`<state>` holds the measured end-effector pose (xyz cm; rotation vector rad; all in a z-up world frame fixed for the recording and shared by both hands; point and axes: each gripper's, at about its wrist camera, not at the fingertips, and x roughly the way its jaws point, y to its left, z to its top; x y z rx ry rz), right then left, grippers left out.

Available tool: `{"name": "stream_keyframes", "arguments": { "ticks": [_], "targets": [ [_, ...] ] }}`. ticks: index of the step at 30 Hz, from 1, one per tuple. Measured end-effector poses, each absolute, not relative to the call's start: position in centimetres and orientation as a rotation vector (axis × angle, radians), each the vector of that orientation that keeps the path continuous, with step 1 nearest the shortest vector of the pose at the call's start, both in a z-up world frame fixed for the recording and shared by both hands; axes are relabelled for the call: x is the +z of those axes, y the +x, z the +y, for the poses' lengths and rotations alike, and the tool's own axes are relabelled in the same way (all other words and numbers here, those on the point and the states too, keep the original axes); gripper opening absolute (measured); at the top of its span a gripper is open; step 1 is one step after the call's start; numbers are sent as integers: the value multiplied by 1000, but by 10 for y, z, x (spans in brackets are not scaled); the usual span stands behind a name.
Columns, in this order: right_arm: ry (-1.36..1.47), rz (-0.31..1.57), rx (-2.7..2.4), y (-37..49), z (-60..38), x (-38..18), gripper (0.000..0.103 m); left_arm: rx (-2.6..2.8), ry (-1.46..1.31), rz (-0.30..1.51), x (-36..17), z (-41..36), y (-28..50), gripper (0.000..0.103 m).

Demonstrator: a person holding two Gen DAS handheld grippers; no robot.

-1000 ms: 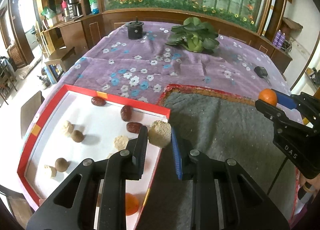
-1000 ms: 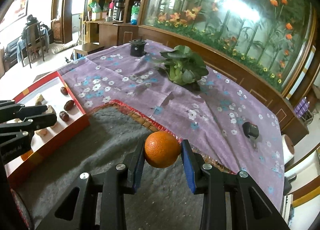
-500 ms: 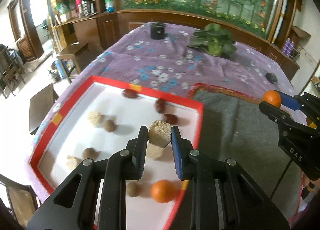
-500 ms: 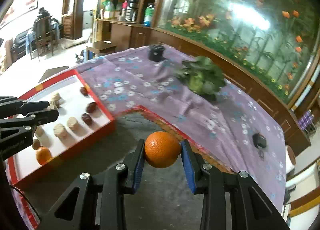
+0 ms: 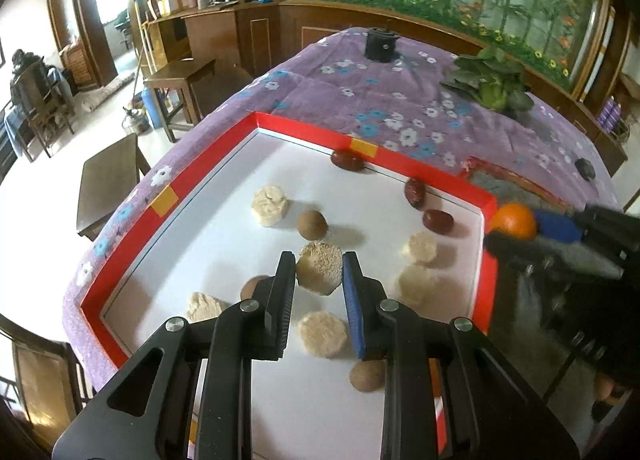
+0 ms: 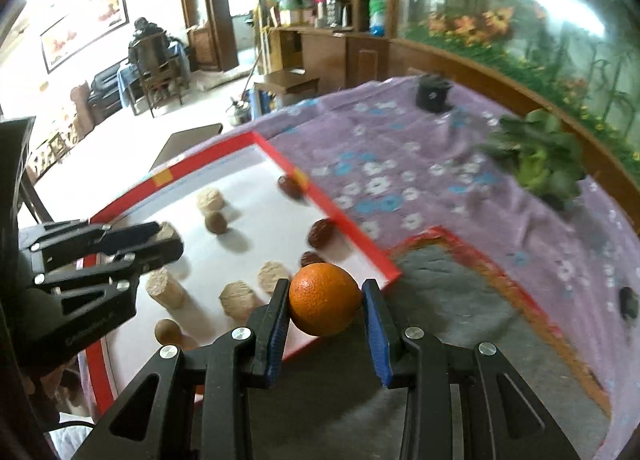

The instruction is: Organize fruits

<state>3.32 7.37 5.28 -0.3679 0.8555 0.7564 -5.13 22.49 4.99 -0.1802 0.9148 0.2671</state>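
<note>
While over tray [image 5: 486,260] | left gripper [image 5: 319,269] grips cork chunk [image 5: 320,265] | right gripper [image 6: 325,300] grips orange [image 6: 324,299]

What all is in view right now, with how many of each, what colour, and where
tray: 1, red rim, white floor, on the purple cloth
red dates: 3, dark red, along the tray's far side
tan cylinder pieces: at least 6, beige, five on the tray floor, one held above it
brown round fruits: 3, brown, on the tray floor
orange: 1, orange, held near the tray's corner
grey mat: 1, grey with red edge, right of the tray
leafy plant: 1, green, far on the table
black container: 1, black, far table edge
left hand-held gripper: black, shut on a tan piece
right hand-held gripper: black, shut on the orange
</note>
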Motion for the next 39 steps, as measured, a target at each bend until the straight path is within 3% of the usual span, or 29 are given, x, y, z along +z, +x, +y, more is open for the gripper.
{"name": "stream_keyframes", "arguments": {
  "ticks": [21, 23, 26, 34, 36, 39],
  "targets": [
    [-358, 965, 878, 37, 100, 19, 36, 316, -186, 964, 28, 231, -23, 24],
    [-333, 964, 885, 37, 97, 21, 41, 322, -188, 967, 26, 232, -24, 31],
    [-321, 951, 879, 33, 93, 27, 44, 331, -183, 953, 28, 232, -26, 51],
    [-300, 907, 836, 22, 73, 41, 45, 374, -158, 907, 40, 226, -38, 53],
    [-299, 898, 813, 19, 69, 42, 46, 382, -158, 896, 42, 224, -41, 62],
    [-300, 888, 803, 16, 68, 44, 46, 380, -172, 884, 45, 222, -45, 63]
  ]
}}
